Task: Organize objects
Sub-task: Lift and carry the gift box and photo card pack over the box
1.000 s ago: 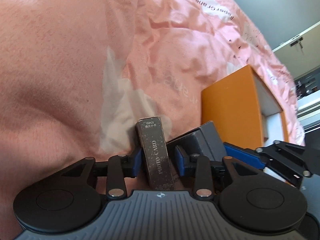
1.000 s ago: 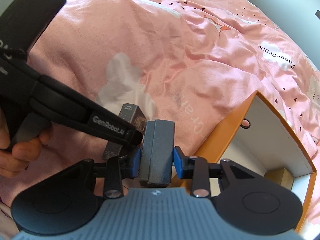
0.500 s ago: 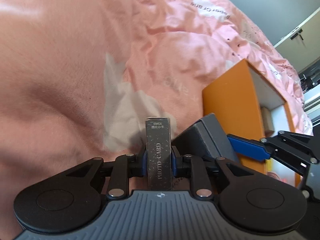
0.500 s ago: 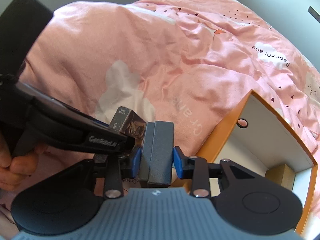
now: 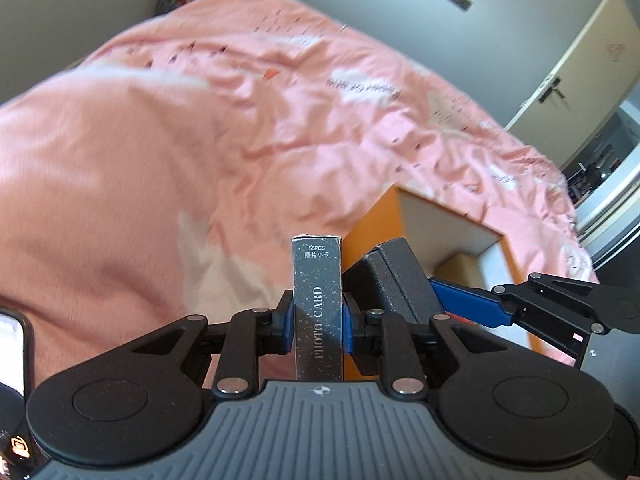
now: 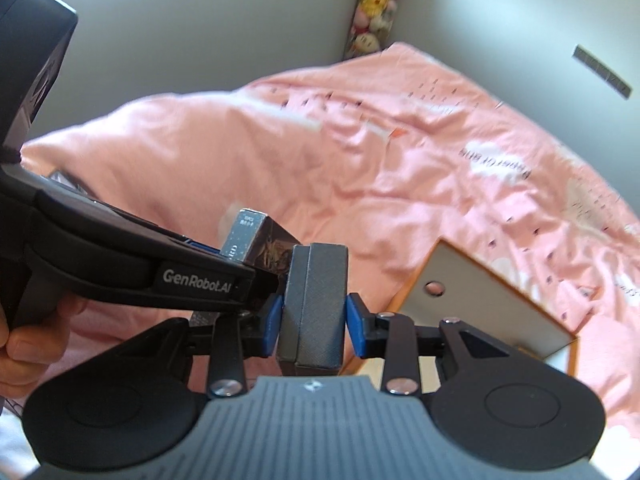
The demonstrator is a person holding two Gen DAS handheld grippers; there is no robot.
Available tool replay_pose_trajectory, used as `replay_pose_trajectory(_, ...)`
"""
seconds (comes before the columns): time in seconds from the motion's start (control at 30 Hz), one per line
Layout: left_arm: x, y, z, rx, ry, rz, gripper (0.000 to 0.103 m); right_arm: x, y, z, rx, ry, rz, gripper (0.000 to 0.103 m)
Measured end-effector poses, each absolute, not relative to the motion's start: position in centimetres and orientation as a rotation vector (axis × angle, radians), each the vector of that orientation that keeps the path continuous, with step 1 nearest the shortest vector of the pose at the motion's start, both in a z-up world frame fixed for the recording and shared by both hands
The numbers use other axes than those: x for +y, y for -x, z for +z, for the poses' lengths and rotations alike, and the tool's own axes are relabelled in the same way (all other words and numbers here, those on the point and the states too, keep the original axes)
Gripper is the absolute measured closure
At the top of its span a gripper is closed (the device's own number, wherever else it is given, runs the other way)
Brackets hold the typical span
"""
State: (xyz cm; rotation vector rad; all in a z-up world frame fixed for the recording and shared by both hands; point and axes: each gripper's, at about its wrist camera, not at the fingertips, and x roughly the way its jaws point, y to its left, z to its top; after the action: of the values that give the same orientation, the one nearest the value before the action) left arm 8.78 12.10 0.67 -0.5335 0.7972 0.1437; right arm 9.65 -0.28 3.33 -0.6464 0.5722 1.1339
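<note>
Left gripper (image 5: 318, 326) pinched photo card box (image 5: 318, 300) upright, raised over pink bed (image 5: 160, 160). Right gripper (image 6: 314, 322) clamped grey case (image 6: 314, 300) just beside it, above orange box (image 5: 376, 236). Left view showed small carton (image 5: 460, 268) inside orange box; right view showed hand (image 6: 28, 344) on left handle.

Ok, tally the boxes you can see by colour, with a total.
Grey: 2, the photo card box in the left gripper and the dark grey case in the right gripper.
Orange: 1, the open orange box.
Tan: 1, the small box inside it.
Total: 4.
</note>
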Motion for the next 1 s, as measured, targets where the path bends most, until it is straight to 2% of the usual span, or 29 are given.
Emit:
replay_pose_trajectory(0.37,8.8,-10.0,5.6,0.698,0.445,0.046,0.078,-4.8,-11.5,7.5,0.521,0.492,1.067,0.067)
replay_pose_trajectory(0.53,7.0,-11.9,6.2,0.712,0.435,-0.053,0.078,-6.7,-13.5,8.0,0.52,0.454,0.99,0.067)
replay_pose_trajectory(0.73,5.1,-15.7,4.7,0.777,0.41,-0.161,0.078,-9.1,-17.9,6.7,0.599,0.377,0.875,0.067)
replay_pose_trajectory(1.0,3.8,-20.4,0.1,0.911,0.387,-0.175,0.078,-11.0,-23.8,2.5,0.789,0.178,0.806,0.067)
